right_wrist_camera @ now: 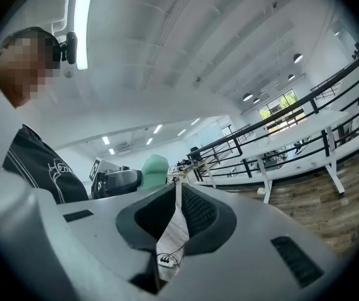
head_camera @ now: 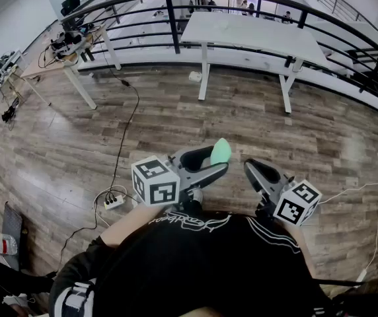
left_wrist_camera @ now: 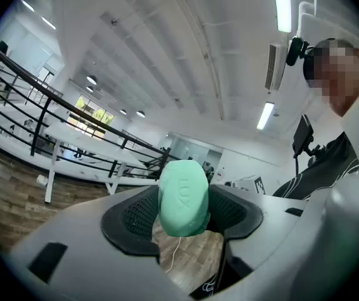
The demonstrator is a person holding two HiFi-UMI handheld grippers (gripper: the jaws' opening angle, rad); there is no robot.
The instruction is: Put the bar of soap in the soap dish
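Note:
A pale green bar of soap (left_wrist_camera: 182, 196) stands on end between the black ribbed pads of my left gripper (left_wrist_camera: 182, 217), which is shut on it. In the head view the soap (head_camera: 221, 152) pokes out of the left gripper (head_camera: 219, 161), held level in front of the person's chest above the wood floor. My right gripper (head_camera: 250, 166) hangs just to its right, and its pads meet at the tips with nothing between them (right_wrist_camera: 178, 193). The right gripper view also catches the soap (right_wrist_camera: 155, 167) off to the left. No soap dish appears in any view.
A long white table (head_camera: 255, 35) stands ahead behind a curved black railing (head_camera: 173, 20). A cluttered desk (head_camera: 70, 41) is at the far left. A power strip (head_camera: 114, 201) and its cable lie on the floor left of the grippers.

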